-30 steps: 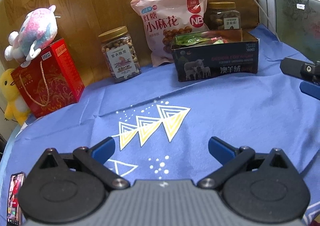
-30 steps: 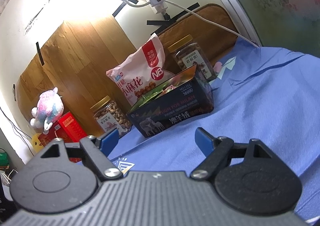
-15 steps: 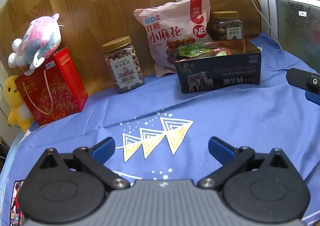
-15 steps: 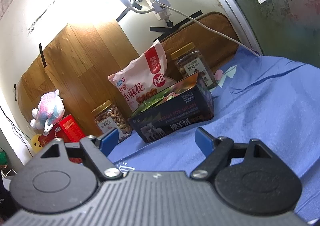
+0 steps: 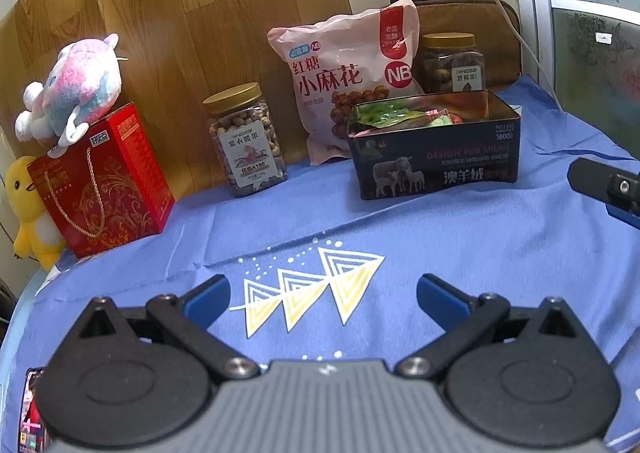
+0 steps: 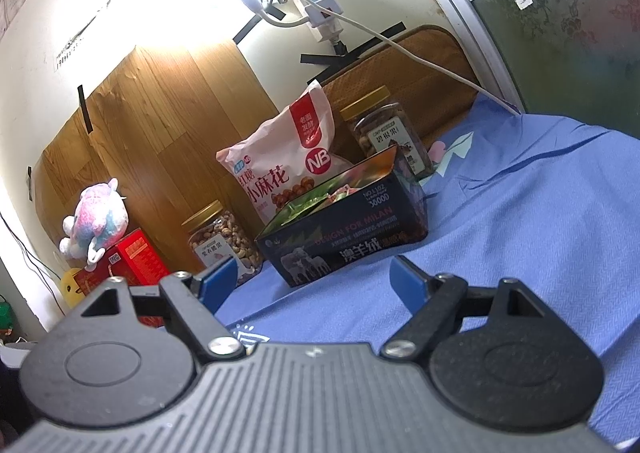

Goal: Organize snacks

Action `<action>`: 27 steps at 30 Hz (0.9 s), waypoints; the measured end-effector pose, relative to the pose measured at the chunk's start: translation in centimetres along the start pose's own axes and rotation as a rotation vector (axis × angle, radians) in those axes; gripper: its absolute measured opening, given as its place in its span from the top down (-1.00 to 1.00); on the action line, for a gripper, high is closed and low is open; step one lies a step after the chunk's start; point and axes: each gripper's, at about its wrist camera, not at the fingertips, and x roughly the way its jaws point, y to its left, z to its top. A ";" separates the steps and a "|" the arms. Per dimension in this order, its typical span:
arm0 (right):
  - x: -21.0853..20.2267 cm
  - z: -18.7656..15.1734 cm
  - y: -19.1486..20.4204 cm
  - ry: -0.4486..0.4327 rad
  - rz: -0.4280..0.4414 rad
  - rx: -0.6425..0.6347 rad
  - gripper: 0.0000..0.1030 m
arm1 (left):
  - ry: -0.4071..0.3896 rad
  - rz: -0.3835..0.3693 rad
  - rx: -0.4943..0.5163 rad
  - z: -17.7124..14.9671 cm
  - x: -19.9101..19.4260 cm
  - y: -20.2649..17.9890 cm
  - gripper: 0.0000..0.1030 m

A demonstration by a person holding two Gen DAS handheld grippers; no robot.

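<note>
A dark tin box (image 5: 436,157) holding wrapped snacks stands on the blue cloth (image 5: 400,229); it also shows in the right wrist view (image 6: 344,241). Behind it lean a pink snack bag (image 5: 348,81) and a gold-lidded nut jar (image 5: 454,63). A second nut jar (image 5: 246,141) stands to the left. My left gripper (image 5: 322,293) is open and empty, well short of the box. My right gripper (image 6: 312,277) is open and empty, and part of it shows at the right edge of the left wrist view (image 5: 608,189).
A red gift box (image 5: 100,181) with a plush toy (image 5: 76,85) on top stands far left, beside a yellow plush duck (image 5: 28,209). A wooden panel (image 5: 200,13) backs the table. A phone (image 5: 34,413) lies at the near left edge.
Both grippers have risen and drawn back slightly, so the snacks sit lower in view. Both stay open and empty; nothing on the table has moved.
</note>
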 end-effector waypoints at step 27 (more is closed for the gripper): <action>0.1 -0.1 0.1 0.006 -0.003 -0.007 -0.66 | 0.003 -0.028 -0.018 0.0 0.0 0.2 -1.00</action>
